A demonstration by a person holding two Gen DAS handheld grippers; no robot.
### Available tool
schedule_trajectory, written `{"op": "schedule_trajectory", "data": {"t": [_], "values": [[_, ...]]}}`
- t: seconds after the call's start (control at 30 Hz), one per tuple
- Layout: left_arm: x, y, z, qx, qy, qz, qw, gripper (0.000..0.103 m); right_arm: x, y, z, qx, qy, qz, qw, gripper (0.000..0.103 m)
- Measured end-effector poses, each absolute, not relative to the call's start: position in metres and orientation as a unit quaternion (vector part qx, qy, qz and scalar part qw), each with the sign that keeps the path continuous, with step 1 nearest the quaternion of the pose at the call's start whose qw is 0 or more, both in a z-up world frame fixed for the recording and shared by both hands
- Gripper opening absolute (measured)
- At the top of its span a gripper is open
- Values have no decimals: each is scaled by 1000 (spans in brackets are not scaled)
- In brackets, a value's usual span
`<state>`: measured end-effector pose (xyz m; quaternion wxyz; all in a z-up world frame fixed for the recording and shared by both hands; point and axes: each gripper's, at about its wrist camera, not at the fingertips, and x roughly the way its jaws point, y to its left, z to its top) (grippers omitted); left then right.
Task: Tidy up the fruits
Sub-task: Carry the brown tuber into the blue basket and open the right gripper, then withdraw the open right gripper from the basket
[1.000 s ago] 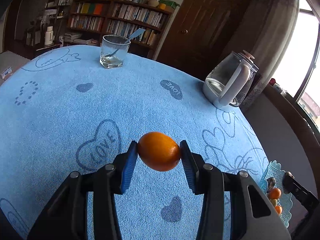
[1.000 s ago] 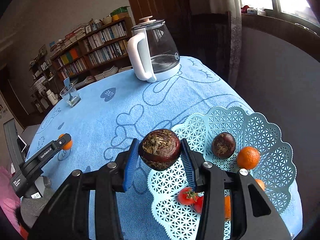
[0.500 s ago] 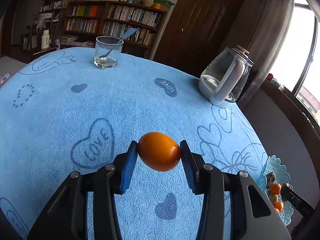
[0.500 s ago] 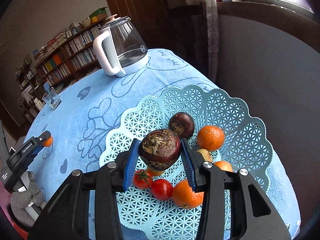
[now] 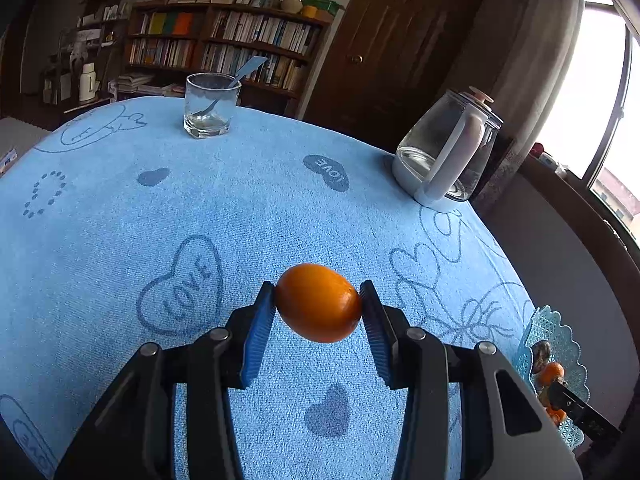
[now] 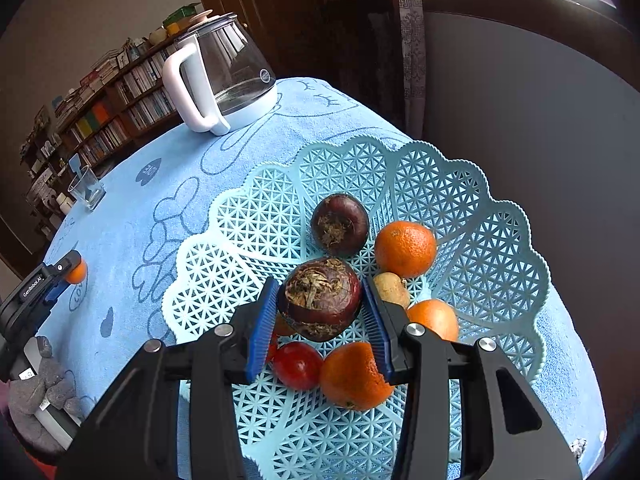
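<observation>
My left gripper (image 5: 318, 306) is shut on a small orange fruit (image 5: 318, 302), held above the blue tablecloth (image 5: 160, 220). My right gripper (image 6: 320, 308) is shut on a dark purple fruit (image 6: 320, 298) and hangs over the light blue lattice basket (image 6: 480, 220). In the basket lie another dark purple fruit (image 6: 339, 224), several oranges (image 6: 405, 248), a red tomato (image 6: 298, 364) and a pale yellowish fruit (image 6: 391, 288). The right wrist view also shows the left gripper (image 6: 60, 276) with its orange fruit far to the left. The basket (image 5: 560, 344) appears at the left wrist view's right edge.
A glass kettle (image 5: 448, 156) with a white handle stands at the table's far side, and a drinking glass with a spoon (image 5: 208, 106) sits further left. Bookshelves and a dark door fill the background. The table edge drops off right of the basket.
My right gripper has carried the dark purple fruit from the cloth beside the basket to above the basket's middle and lower. The left gripper has stayed almost still with its orange fruit.
</observation>
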<state>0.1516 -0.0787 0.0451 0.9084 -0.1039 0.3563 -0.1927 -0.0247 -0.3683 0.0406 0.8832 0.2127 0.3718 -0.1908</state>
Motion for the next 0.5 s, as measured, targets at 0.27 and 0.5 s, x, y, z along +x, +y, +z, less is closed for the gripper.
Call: {"op": "schedule_trajectory", "data": {"t": [0.27, 0.5], "values": [[150, -82, 46, -100, 355, -196, 909, 44, -28, -370, 39, 222, 371, -193, 881, 44], [150, -83, 46, -98, 355, -196, 909, 44, -30, -366, 42, 220, 367, -188, 884, 44]]}}
